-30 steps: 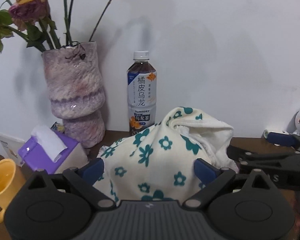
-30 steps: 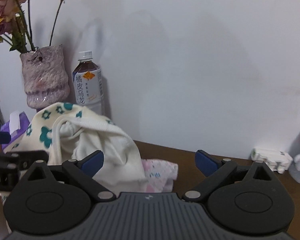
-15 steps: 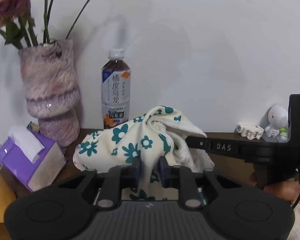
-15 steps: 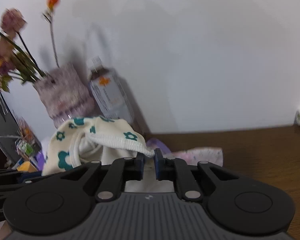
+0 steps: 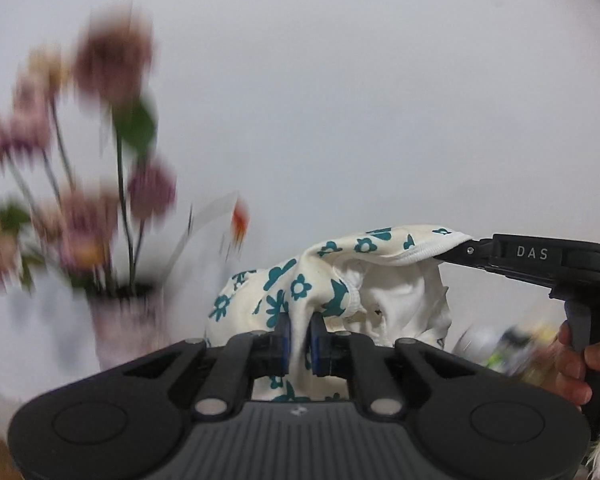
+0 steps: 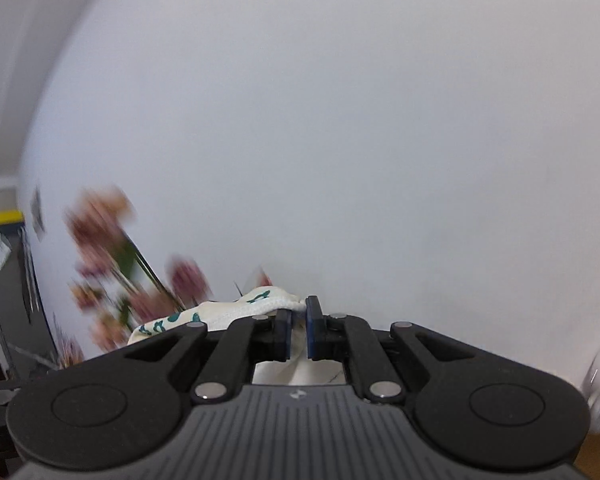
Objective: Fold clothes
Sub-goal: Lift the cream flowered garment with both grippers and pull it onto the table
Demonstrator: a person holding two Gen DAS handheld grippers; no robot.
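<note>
I have the garment [image 5: 300, 292] pinched in both grippers so that it hangs between them, which, as I judge it, lets its own weight pull the cloth out and show me its edges for folding. My left gripper [image 5: 299, 336] is clamped on a bunch of the flowered cloth: the fabric passes straight between the two blue pads [image 5: 283, 338] and drops out of sight below the gripper body. My right gripper [image 6: 298, 330] is clamped on the ribbed hem; in the left view its black fingers bite the far tip of that hem, up and to the right of my left gripper, with my right hand [image 5: 576, 364] on its handle. So the garment lies directly ahead of and between the grippers, stretched from the low left grip up to the higher right one, its pale inside gaping open toward me. I cannot see whether any of it touches the surface. The flowers [image 5: 112, 160] stand blurred to the left, beyond the cloth and apart from it. Holding one corner higher looks like a way to find the garment's shape; how far along the folding is, I cannot settle from this.
</note>
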